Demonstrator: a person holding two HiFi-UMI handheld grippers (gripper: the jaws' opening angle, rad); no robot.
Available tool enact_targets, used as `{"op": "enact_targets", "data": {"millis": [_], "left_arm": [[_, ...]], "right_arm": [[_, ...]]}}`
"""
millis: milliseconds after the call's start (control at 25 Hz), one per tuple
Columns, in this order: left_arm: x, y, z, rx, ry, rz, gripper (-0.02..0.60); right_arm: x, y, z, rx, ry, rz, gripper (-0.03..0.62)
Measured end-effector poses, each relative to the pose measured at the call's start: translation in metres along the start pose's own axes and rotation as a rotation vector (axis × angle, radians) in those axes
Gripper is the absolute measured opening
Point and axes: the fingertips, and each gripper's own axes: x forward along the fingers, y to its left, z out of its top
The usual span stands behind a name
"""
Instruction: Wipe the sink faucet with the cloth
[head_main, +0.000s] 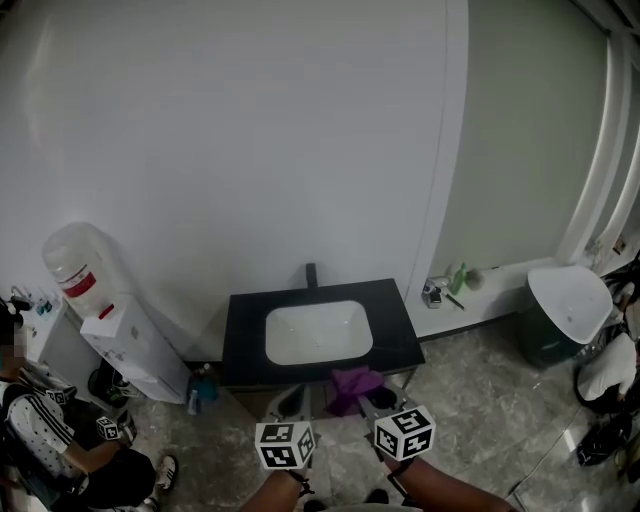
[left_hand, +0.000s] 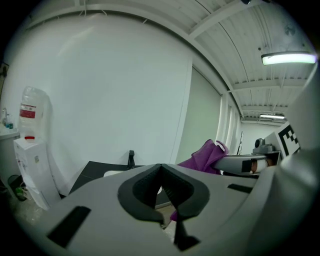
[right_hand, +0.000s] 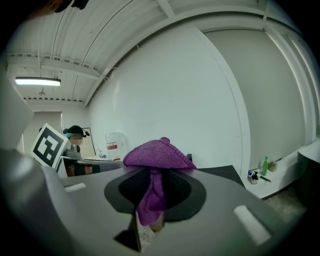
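Note:
A black faucet (head_main: 311, 275) stands at the back of a white sink basin (head_main: 318, 332) set in a black counter (head_main: 245, 340). My right gripper (head_main: 370, 396) is shut on a purple cloth (head_main: 354, 384) just in front of the counter's near edge. In the right gripper view the cloth (right_hand: 157, 154) bunches over the jaws and hangs down between them, hiding most of the faucet (right_hand: 189, 158). My left gripper (head_main: 289, 402) hovers beside it, left of the cloth, shut on nothing. From the left gripper view I see the faucet (left_hand: 131, 159) ahead and the cloth (left_hand: 207, 156) to the right.
A water dispenser (head_main: 112, 322) stands left of the counter, with a seated person (head_main: 55, 432) further left. A blue bottle (head_main: 200, 386) sits on the floor by the counter. Small bottles (head_main: 452, 282) rest on a low ledge at right, near a dark bin with a white lid (head_main: 562, 306).

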Motion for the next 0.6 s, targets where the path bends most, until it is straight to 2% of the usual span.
{"op": "enact_targets", "data": {"millis": [360, 600], "left_arm": [[0.001, 0.038, 0.001, 0.025, 0.023, -0.059, 0.005], [0.018, 0.056, 0.009, 0.035, 0.025, -0.083, 0.005]], "right_arm": [[0.032, 0.025, -0.005, 0.024, -0.026, -0.043, 0.071], [0.056, 0.021, -0.005, 0.034, -0.025, -0.066, 0.071]]}}
